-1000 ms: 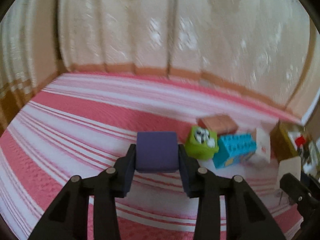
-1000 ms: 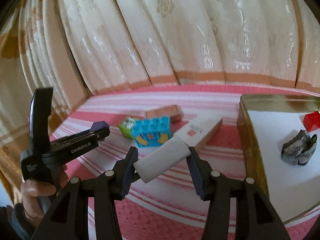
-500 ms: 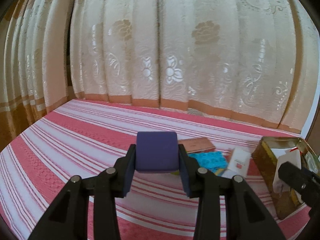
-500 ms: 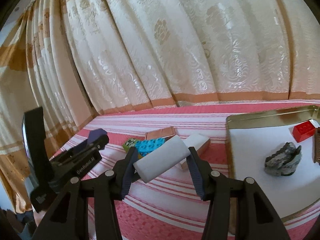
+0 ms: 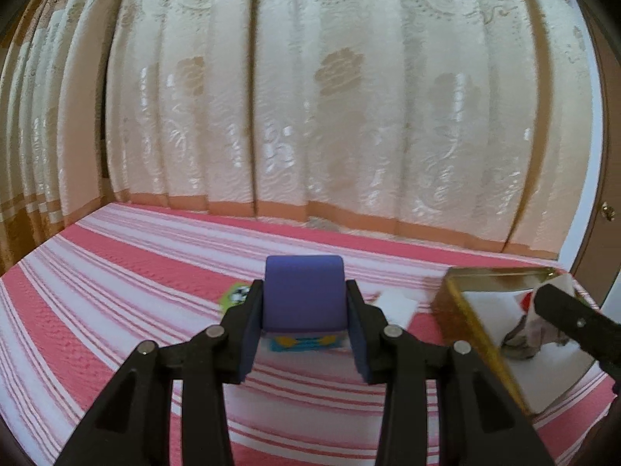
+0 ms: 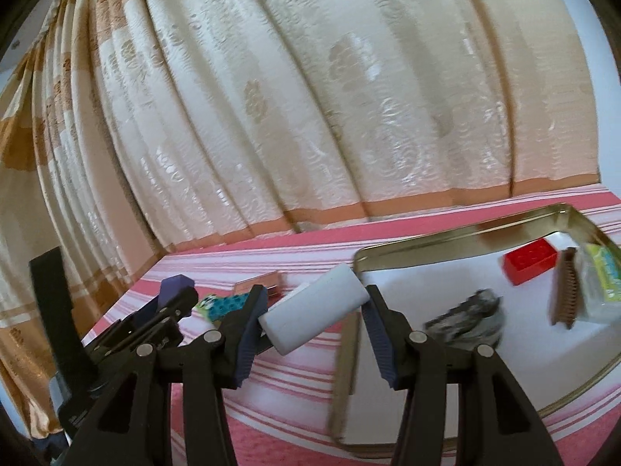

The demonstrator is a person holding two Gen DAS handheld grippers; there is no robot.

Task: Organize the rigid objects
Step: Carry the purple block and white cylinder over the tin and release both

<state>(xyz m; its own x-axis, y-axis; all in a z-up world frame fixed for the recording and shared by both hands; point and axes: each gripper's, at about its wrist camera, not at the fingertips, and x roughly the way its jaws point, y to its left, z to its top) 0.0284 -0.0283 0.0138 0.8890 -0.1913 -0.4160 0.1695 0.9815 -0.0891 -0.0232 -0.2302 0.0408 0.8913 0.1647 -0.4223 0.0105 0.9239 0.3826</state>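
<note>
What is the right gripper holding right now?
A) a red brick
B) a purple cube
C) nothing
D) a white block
D: in the right wrist view the right gripper has its fingers closed on the white block, near the gold tray; the purple cube is in the left gripper.

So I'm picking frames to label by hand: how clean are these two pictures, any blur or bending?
Left wrist view: the purple block in the left gripper is sharp, the curtain slightly soft, and the fisheye bows the striped cloth. Right wrist view: motion blur smears the gold tray and the grey lump; the white block in the right gripper stays fairly crisp.
</note>
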